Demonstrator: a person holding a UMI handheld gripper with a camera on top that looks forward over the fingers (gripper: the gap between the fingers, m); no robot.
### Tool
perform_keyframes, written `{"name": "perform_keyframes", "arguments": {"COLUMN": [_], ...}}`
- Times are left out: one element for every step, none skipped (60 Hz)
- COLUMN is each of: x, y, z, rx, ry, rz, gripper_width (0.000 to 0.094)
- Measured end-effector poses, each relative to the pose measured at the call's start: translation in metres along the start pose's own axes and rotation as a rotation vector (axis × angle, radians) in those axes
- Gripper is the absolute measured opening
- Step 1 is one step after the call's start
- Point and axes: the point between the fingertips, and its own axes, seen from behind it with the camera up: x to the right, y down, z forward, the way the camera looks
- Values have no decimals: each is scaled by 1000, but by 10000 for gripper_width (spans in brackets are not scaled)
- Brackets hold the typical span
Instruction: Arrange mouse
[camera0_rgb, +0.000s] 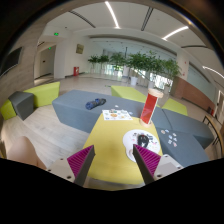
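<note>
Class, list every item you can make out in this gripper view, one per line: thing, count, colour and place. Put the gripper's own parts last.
Mouse: one, black, on the white pad just ahead of the fingers.
White pad: one, white, on the yellow table under the mouse.
Yellow table: one, yellow, directly ahead of the gripper.
Red cup: one, red, upright beyond the mouse.
Patterned card: one, white with small marks, at the table's far end.
Dark object: one, dark, on the grey surface beyond the table; too small to identify.
Plants: a row, green, by the far windows.
Gripper: one, magenta pads, fingers open, holding nothing.
</note>
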Motion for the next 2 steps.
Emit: {"name": "perform_keyframes", "arguments": {"x": [-1,-3], "y": [0,0], "z": [0,1], "rx": [0,-2], "ry": [-8,-17], "rz": [3,8], "gripper_width": [840,837]}}
